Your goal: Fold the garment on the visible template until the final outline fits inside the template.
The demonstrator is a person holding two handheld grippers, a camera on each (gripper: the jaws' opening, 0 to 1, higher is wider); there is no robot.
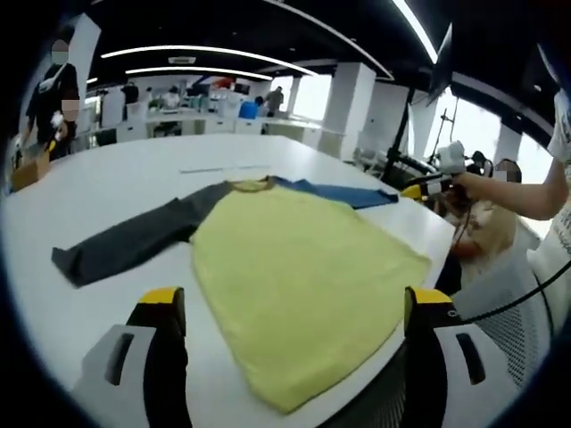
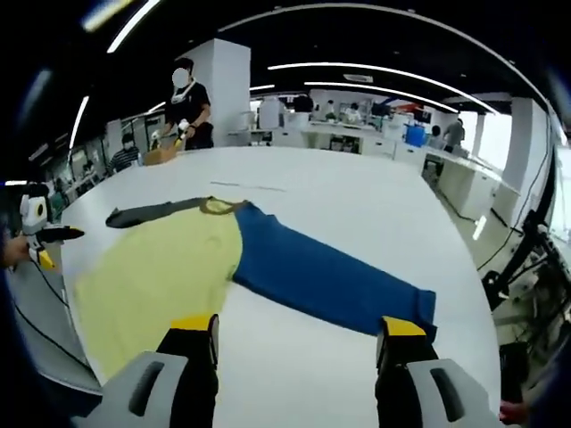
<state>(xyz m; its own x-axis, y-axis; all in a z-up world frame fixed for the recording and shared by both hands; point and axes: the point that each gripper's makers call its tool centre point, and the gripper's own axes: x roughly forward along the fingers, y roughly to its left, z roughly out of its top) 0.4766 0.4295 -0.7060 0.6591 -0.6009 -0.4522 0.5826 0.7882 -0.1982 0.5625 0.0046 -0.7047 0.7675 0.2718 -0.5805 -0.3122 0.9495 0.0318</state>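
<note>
Folding has not started, as far as I can judge: in the left gripper view one garment [image 1: 294, 285] lies spread flat on the white table [image 1: 134, 178], face down or face up I cannot tell. Its yellow body reaches the near edge of the table, and the lowest corner seems to hang a little over that edge. One grey sleeve [image 1: 134, 241] stretches toward the left side of the table, one blue sleeve [image 1: 343, 192] toward the far right edge. The left gripper [image 1: 294, 308] hovers above the near edge with its two jaws spread wide and nothing between them. The other gripper [image 1: 437, 183] comes in from the right, near the end of the blue sleeve; whether it is spread or pressed together I cannot tell here.

In the right gripper view the same garment [image 2: 169, 267] lies with the blue sleeve [image 2: 330, 276] running toward the near right corner of the table [image 2: 357, 187]. The grey sleeve [image 2: 147, 214] points to the far left side. The right gripper [image 2: 299, 334] has its jaws spread, empty, just before the blue sleeve. A template outline I cannot make out on the table. So both sleeves and the body are left to fold. Count: one garment, two sleeves, two grippers.
</note>
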